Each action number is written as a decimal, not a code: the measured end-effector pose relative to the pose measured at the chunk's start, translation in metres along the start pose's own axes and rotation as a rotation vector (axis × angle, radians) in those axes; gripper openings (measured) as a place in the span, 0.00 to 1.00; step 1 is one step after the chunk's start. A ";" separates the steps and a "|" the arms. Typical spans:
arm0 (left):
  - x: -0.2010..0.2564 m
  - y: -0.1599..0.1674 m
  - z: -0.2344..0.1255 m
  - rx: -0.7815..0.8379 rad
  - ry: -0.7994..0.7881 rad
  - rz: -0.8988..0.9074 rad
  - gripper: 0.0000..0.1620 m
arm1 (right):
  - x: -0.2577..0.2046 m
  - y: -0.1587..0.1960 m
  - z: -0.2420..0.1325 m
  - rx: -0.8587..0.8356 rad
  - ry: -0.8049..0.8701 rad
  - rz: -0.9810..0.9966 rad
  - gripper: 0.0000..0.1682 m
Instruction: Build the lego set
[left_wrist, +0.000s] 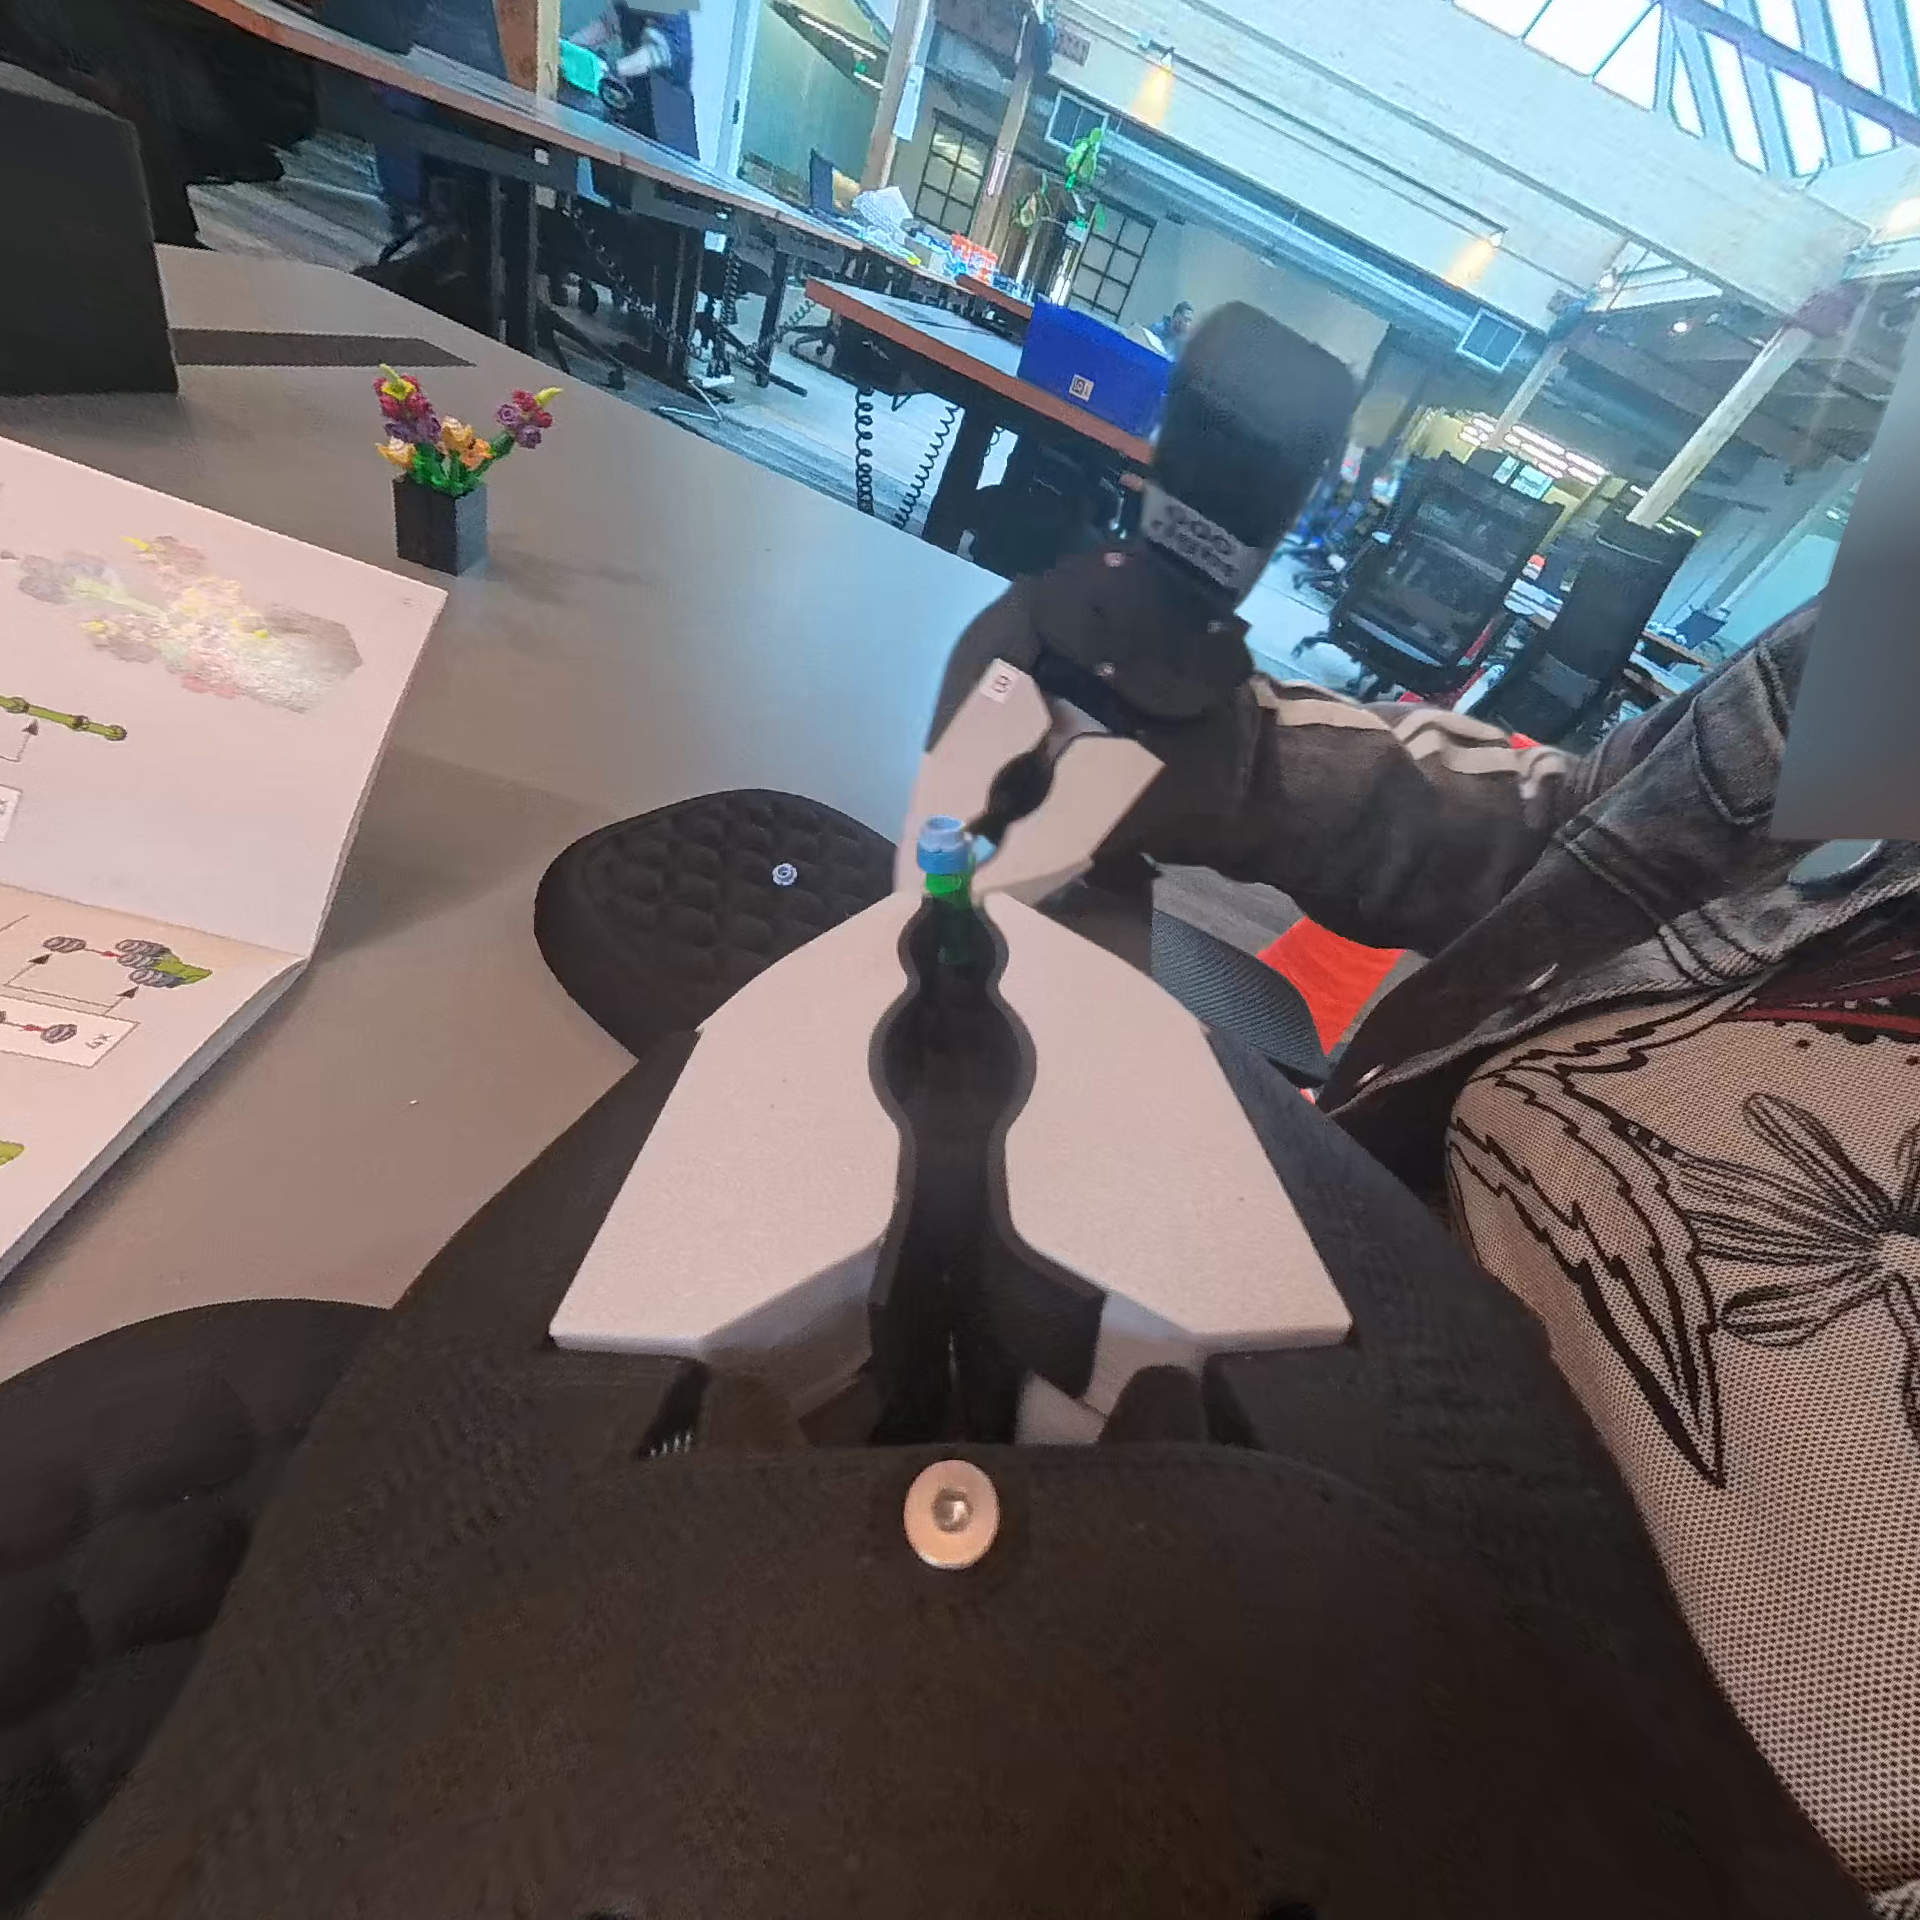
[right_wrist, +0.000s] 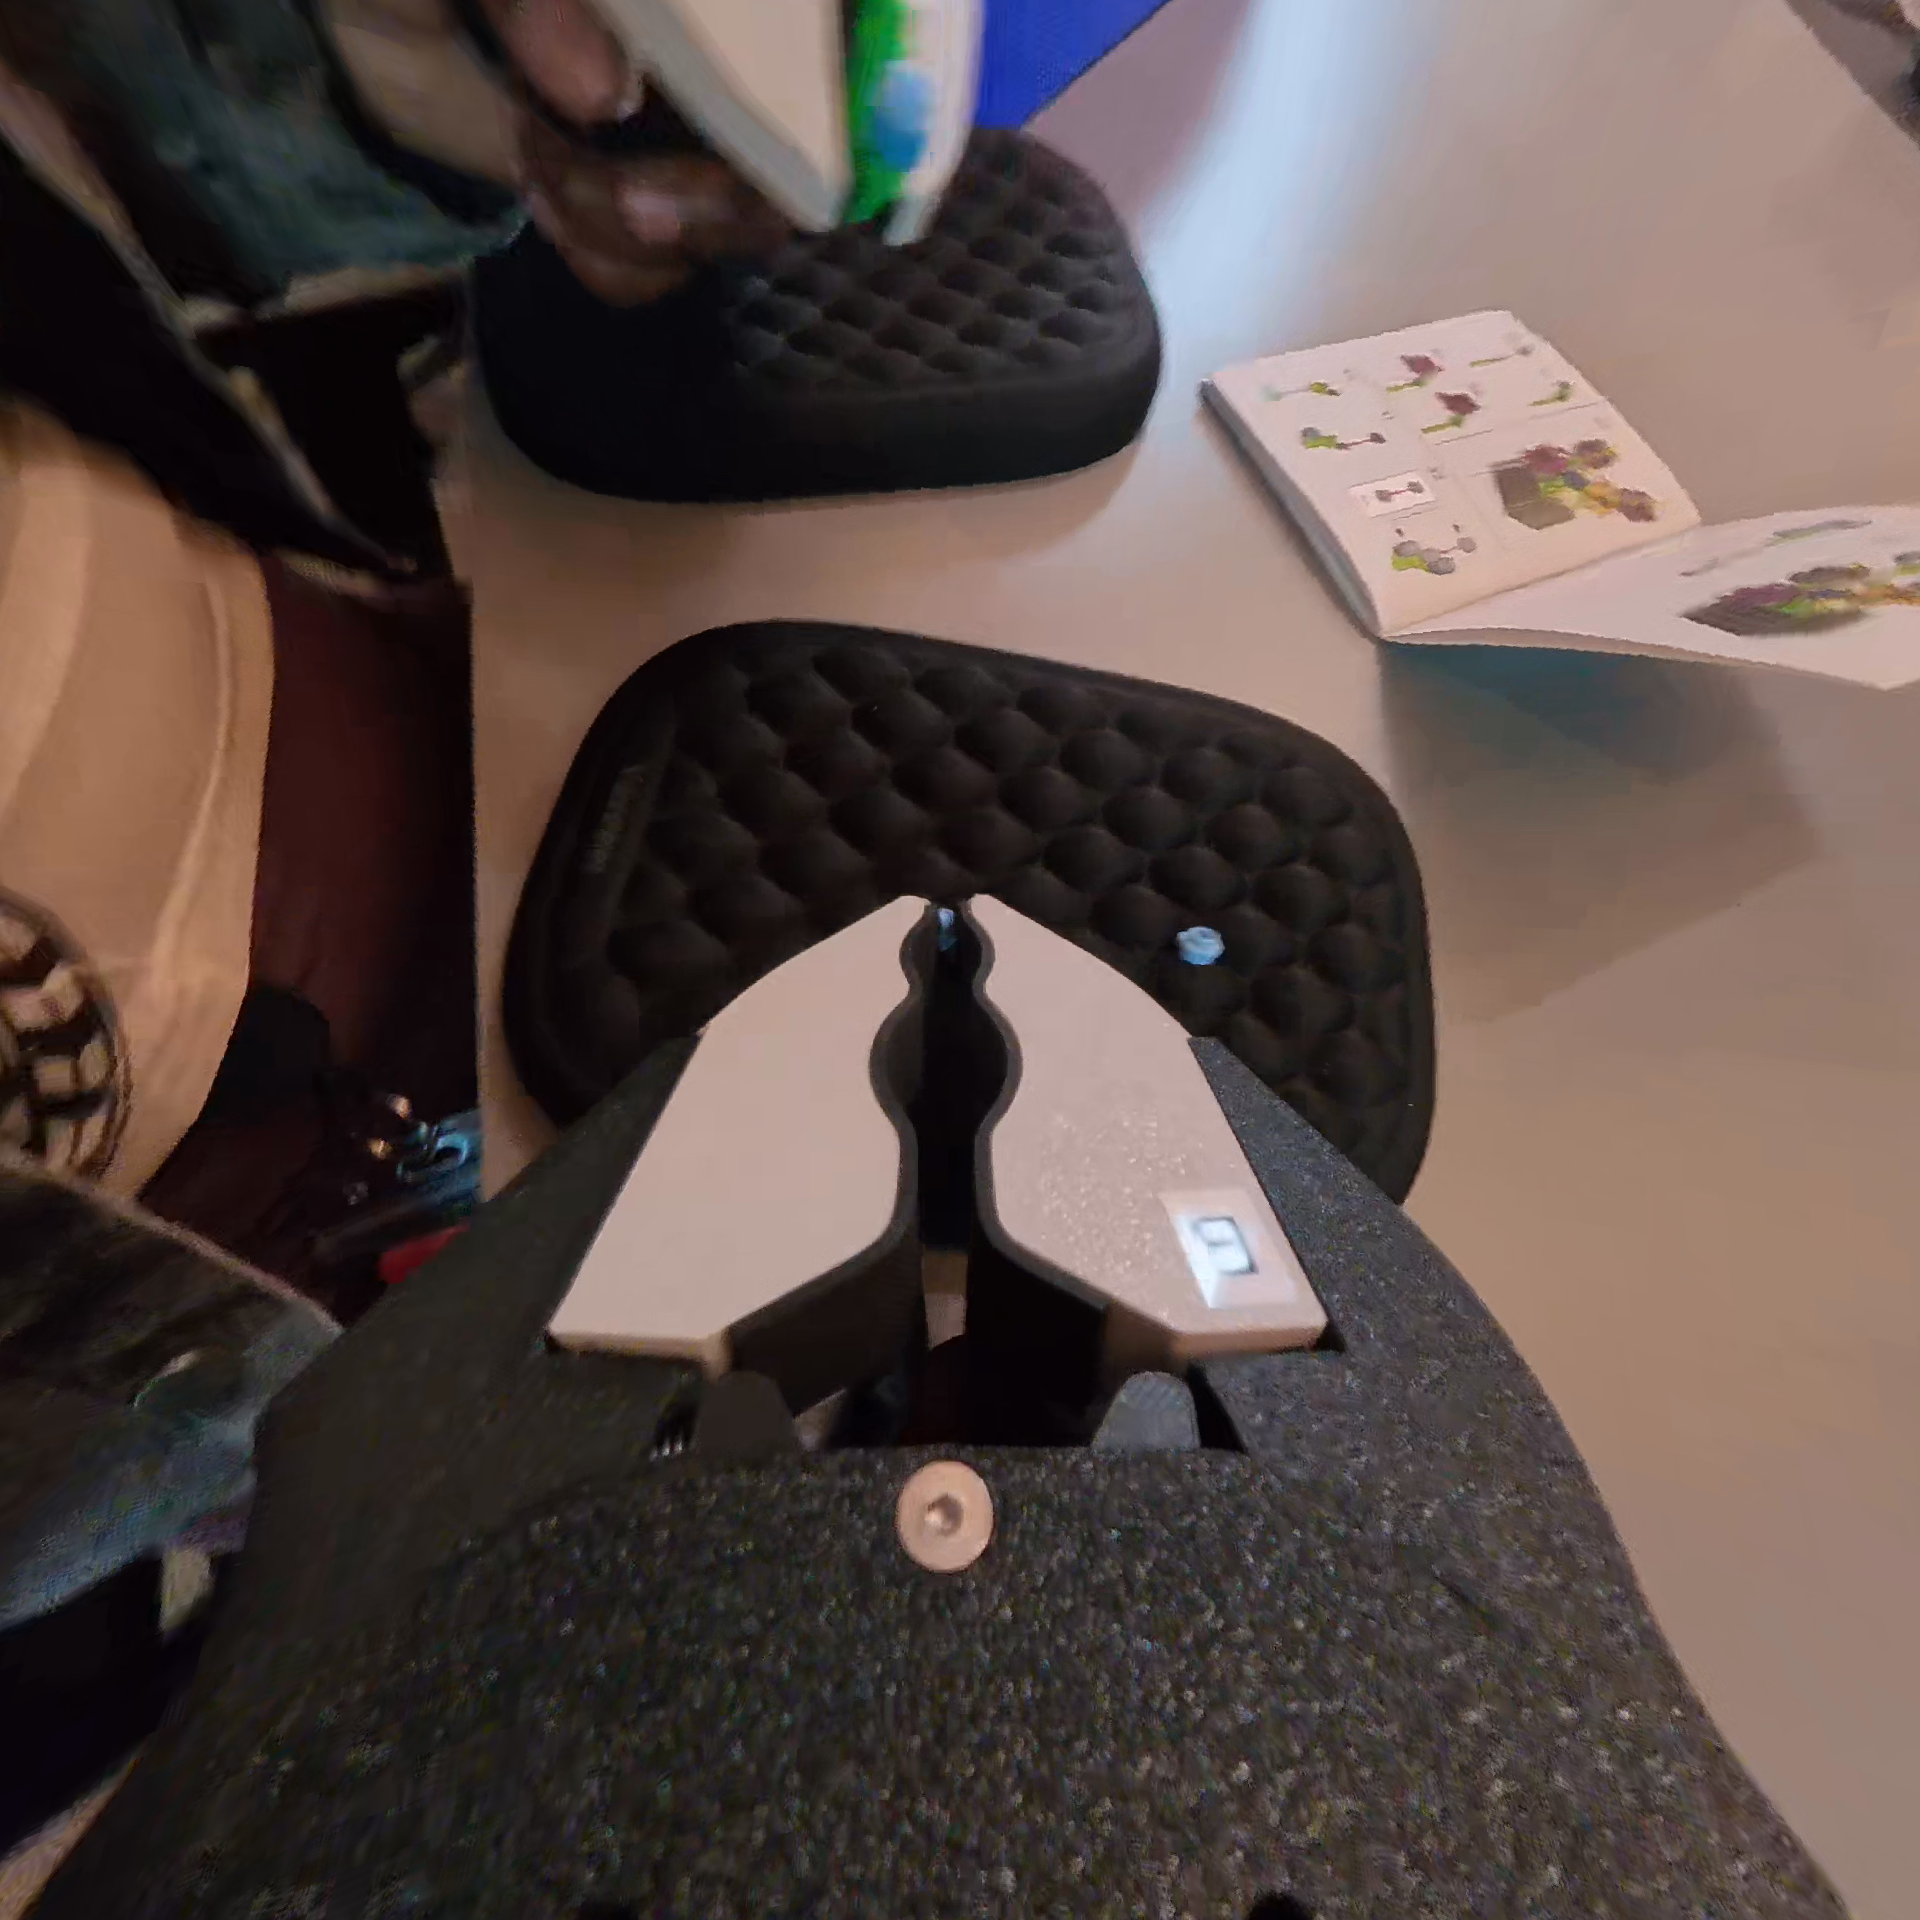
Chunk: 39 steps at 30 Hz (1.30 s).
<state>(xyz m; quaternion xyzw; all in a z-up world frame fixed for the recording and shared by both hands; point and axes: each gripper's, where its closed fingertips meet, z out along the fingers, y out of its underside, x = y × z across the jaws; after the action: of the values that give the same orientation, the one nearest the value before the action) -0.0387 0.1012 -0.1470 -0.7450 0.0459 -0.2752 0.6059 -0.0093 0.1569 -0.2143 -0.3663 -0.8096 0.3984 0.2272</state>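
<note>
My left gripper (left_wrist: 951, 920) is shut on a green stem (left_wrist: 948, 891) topped by a blue round piece (left_wrist: 943, 847), held upright above the table. It also shows blurred at the top of the right wrist view (right_wrist: 873, 208). My right gripper (right_wrist: 945, 920) is shut on a small light-blue round piece (right_wrist: 945, 918) just above a black dimpled pad (right_wrist: 935, 790). In the left wrist view its tips (left_wrist: 987, 857) appear right beside the blue piece. A second light-blue round piece (right_wrist: 1200, 945) lies loose on that pad, to the right of my right gripper's tips.
A finished flower bouquet in a black pot (left_wrist: 445, 473) stands farther back on the grey table (left_wrist: 675, 623). An open instruction booklet (right_wrist: 1455, 468) lies on the table. A second black pad (right_wrist: 883, 353) lies beyond the first. A person's sleeve and jacket (left_wrist: 1403, 821) are close by. The left gripper's tips are roughly 10 cm from the right gripper's.
</note>
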 end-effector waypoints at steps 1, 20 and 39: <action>0.000 0.000 0.000 0.002 0.003 -0.004 0.04 | 0.008 -0.001 0.002 0.020 0.007 0.054 0.02; 0.001 0.003 0.002 -0.021 0.045 -0.039 0.04 | 0.024 0.001 0.000 -0.090 -0.054 0.012 0.06; 0.001 0.009 0.006 -0.070 0.026 -0.013 0.04 | 0.021 0.013 0.008 -0.235 -0.100 0.101 0.04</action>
<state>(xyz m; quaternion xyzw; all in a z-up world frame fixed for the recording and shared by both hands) -0.0323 0.1038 -0.1553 -0.7623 0.0585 -0.2873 0.5771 -0.0225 0.1742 -0.2277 -0.4106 -0.8414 0.3297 0.1219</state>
